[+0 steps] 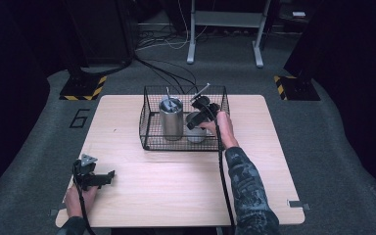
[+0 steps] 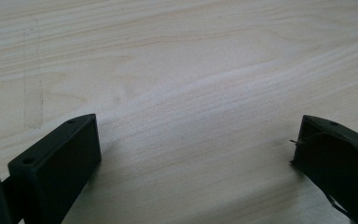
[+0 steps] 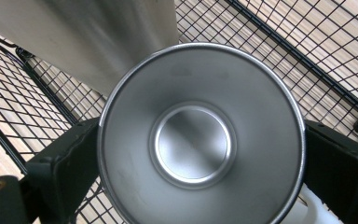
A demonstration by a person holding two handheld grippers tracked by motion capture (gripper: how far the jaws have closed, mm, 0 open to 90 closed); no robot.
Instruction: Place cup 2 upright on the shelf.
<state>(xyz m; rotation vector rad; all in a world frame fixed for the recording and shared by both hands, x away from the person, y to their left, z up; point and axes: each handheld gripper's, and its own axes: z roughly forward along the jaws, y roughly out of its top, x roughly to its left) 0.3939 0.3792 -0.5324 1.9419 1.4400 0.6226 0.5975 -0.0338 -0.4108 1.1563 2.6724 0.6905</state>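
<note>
Dark room, grey floor, and a light wood table (image 1: 176, 191) in the middle with a black wire basket (image 1: 149, 132) sitting toward its far side. Inside the basket there's a tall steel tumbler (image 1: 171, 120) standing upright on the left, and right beside it a shorter steel cup (image 1: 196, 133).

Right gripper (image 1: 198, 115) is reaching down into the basket from above, over the cup. From the right gripper view you're looking straight down into the open cup (image 3: 193, 140), with one black jaw on each side of it, both right up against the rim, so the jaws look closed around the cup. The tumbler's wall (image 3: 88, 32) is just behind it, and the basket mesh (image 3: 307, 56) runs underneath.

Left gripper (image 1: 108, 176) is well away from all that, low at the near left corner of the table. In the left gripper view its jaws are spread wide with just bare wood (image 2: 191, 93) between them.
</note>
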